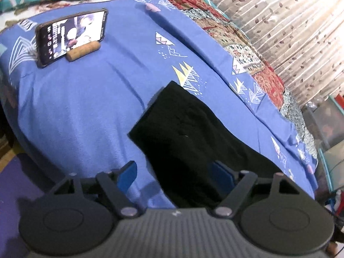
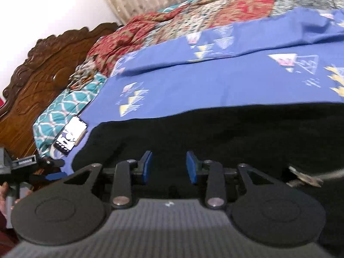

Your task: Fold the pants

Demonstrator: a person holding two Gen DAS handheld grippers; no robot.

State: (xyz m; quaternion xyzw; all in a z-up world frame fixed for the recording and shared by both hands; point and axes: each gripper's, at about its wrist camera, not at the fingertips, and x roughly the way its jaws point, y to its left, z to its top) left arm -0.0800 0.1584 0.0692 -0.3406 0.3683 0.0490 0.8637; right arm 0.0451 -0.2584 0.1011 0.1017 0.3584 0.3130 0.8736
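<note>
Nearest, the left gripper (image 1: 175, 175) hovers over the black pants (image 1: 189, 142), its blue pads spread wide and gripping nothing. Likewise the right gripper (image 2: 169, 166) has its pads partly apart above the dark cloth, with nothing pinched. The pants lie flat on a blue sheet (image 1: 86, 111) covering the bed. Farther back, a lit phone (image 1: 71, 36) leans against a cork (image 1: 83, 52). Beyond are a patterned quilt (image 2: 193, 15) and a carved wooden headboard (image 2: 43, 68).
</note>
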